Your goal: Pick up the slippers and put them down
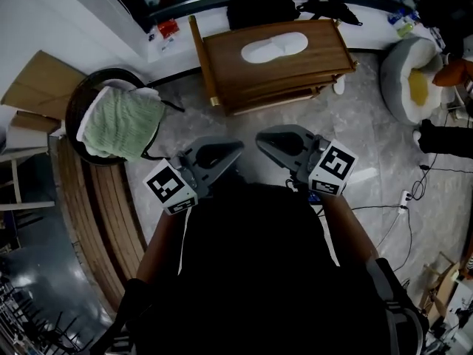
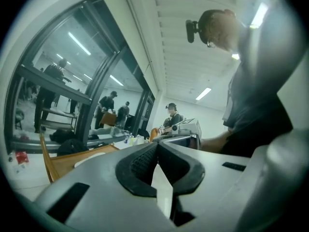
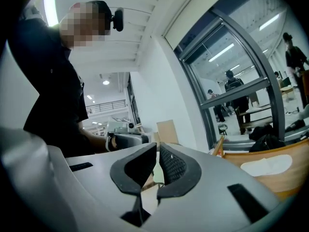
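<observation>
Ahead, the slippers (image 1: 275, 47) lie well beyond left tongs (image 1: 236, 148) and right tongs (image 1: 260, 140) (both closed, empty).

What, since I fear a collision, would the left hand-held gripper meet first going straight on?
Probably the right hand-held gripper, which faces it tip to tip just ahead, though the depth is hard to judge.

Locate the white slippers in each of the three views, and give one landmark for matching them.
Head view: the white slippers lie top centre, on the wooden stand.
Left gripper view: the slippers show lower left as a white sliver on the stand.
Right gripper view: the slippers sit lower right, on the stand.
Shared landmark: the wooden stand.
</observation>
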Demonstrator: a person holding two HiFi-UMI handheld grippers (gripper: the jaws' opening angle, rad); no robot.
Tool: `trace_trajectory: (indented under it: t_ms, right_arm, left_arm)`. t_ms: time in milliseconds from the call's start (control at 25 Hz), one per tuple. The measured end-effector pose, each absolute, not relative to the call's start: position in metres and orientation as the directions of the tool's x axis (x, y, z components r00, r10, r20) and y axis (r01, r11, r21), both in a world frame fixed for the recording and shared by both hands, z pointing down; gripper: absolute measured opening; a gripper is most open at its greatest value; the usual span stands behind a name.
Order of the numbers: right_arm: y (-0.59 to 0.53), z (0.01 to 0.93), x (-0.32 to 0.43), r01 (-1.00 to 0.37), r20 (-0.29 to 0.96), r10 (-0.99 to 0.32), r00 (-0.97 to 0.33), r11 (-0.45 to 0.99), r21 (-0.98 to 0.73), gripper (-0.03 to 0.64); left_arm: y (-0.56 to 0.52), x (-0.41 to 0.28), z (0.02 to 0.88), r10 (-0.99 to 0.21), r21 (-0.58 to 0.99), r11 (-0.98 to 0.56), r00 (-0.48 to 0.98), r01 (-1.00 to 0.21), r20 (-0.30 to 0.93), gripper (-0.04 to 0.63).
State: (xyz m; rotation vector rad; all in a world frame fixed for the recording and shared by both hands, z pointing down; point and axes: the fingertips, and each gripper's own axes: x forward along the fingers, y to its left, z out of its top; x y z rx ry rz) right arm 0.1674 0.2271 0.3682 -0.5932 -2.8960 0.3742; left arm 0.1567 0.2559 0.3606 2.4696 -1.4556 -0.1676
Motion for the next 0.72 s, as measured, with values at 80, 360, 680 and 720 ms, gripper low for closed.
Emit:
trace_trajectory:
  t_ms: [80, 360, 680, 720]
  right_arm:
    - [0.222, 0.359, 0.148, 0.356, 0.084, 0.392, -0.916, 0.892, -0.278, 0.031]
    - [0.197, 0.343, 0.106, 0.298, -0.015, 0.31, -0.951, 0.899, -0.322, 0.031]
    - [0.157, 0.357, 0.083, 0.315, -0.03, 0.326, -0.945, 0.882, -0.35, 0.031]
    - [0.149, 0.359, 0.076, 0.327, -0.033, 0.337, -0.941, 0.877, -0.351, 0.031]
  left_arm:
    - [0.251, 0.135, 0.357, -0.862, 0.281, -0.479, 0.506, -0.831, 0.026, 0.011]
    - [0.22, 0.075, 0.361, -0.826, 0.282, -0.54, 0.563, -0.793, 0.002, 0.011]
    - [0.179, 0.053, 0.364, -0.843, 0.316, -0.511, 0.538, -0.799, -0.005, 0.011]
    - [0.173, 0.047, 0.368, -0.849, 0.318, -0.498, 0.528, -0.807, 0.01, 0.011]
